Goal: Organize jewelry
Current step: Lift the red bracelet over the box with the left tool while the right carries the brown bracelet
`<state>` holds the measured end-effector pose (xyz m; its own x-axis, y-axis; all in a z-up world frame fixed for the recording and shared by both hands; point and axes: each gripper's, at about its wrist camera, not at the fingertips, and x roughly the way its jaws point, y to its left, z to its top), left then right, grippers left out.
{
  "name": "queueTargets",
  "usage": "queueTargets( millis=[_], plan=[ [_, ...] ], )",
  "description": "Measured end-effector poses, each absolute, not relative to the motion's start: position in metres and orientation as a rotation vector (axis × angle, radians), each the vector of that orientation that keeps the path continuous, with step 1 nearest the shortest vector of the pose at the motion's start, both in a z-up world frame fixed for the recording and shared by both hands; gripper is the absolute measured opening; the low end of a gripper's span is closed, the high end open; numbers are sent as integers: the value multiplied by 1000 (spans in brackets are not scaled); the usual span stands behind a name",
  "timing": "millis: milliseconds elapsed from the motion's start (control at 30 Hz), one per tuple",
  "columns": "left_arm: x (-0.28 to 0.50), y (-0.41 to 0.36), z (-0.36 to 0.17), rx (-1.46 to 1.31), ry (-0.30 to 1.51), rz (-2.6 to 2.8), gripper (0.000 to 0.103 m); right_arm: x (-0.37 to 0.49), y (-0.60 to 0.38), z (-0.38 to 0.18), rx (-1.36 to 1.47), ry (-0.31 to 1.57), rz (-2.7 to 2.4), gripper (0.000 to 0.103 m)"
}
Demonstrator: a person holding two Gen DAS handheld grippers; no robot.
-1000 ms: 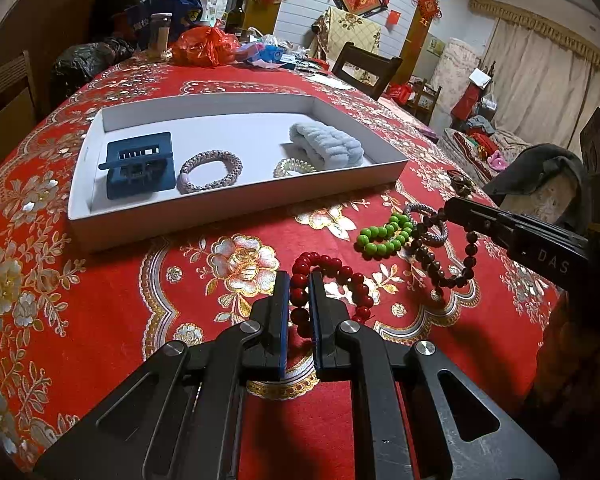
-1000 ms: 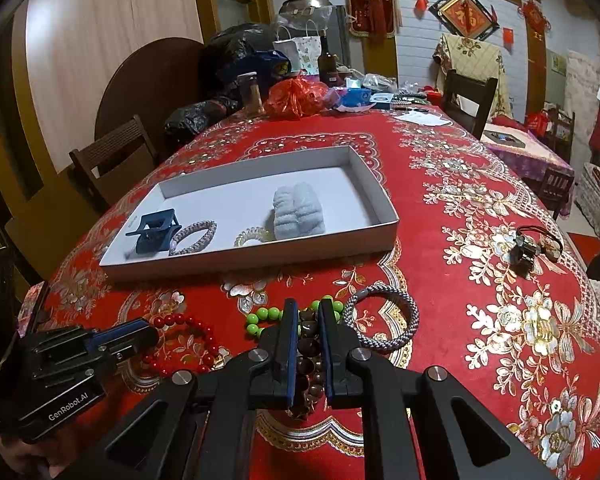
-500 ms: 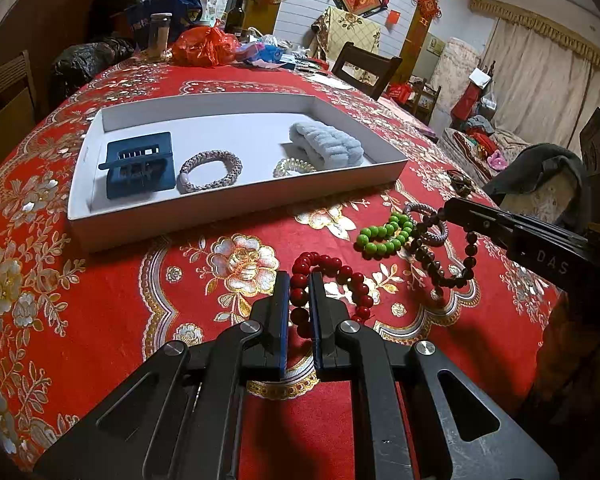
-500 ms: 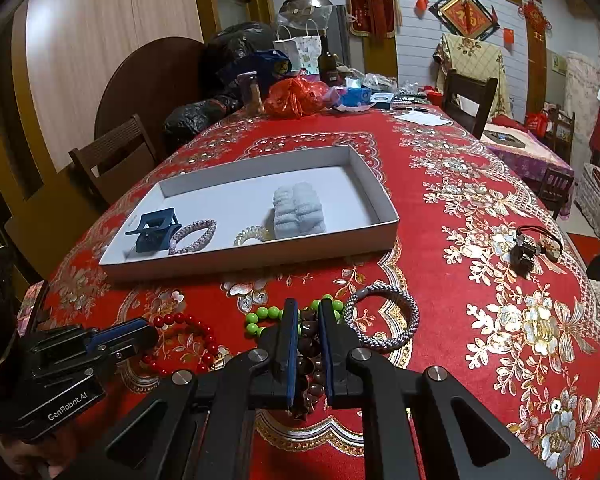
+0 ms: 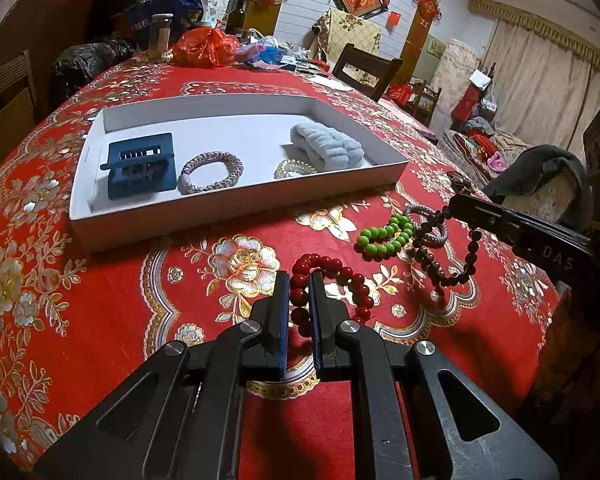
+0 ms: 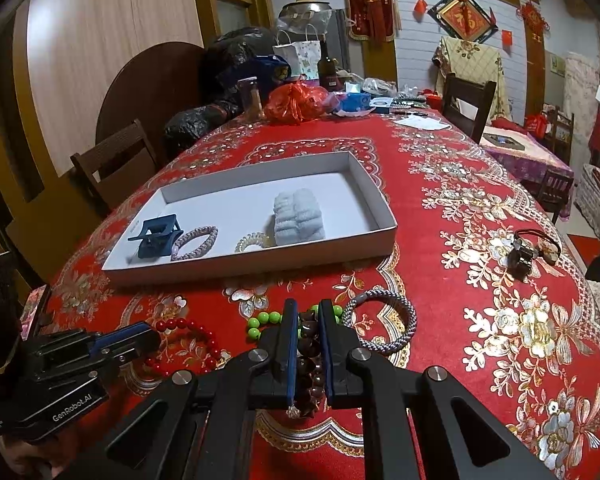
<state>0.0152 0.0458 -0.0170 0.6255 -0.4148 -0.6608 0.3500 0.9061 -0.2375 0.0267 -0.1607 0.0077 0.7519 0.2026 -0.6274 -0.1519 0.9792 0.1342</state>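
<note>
A white tray (image 5: 236,216) (image 6: 256,264) on the red tablecloth holds a blue hair claw (image 5: 140,166), a braided bracelet (image 5: 212,172), a coil hair tie (image 5: 294,168) and a pale blue scrunchie (image 5: 326,148). My left gripper (image 5: 299,280) is shut on a red bead bracelet (image 5: 332,276) that lies on the cloth. My right gripper (image 6: 308,312) is shut on a dark brown bead bracelet (image 6: 308,344) and holds it above the cloth; it hangs in a loop in the left wrist view (image 5: 448,256). A green bead bracelet (image 5: 384,236) and a grey braided bracelet (image 6: 384,322) lie on the cloth in front of the tray.
A dark hair tie with charms (image 6: 530,250) lies at the right on the cloth. Bags, a jar and a bottle (image 6: 326,68) crowd the table's far end. Chairs stand at the left (image 6: 116,164) and at the far right (image 6: 468,100).
The right gripper has lifted the dark bead bracelet a little, so its loop hangs higher. The left gripper stays shut on the red bracelet.
</note>
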Motion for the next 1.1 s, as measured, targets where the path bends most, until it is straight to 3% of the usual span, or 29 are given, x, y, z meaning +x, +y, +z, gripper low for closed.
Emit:
queueTargets(
  millis=[633,1100],
  plan=[
    [49,81,48,-224,670,-458,8,61,-175,60,202,571,308,9],
    [113,89,45,-247,676,-393,8,62,-163,-13,64,879,287,9]
  ],
)
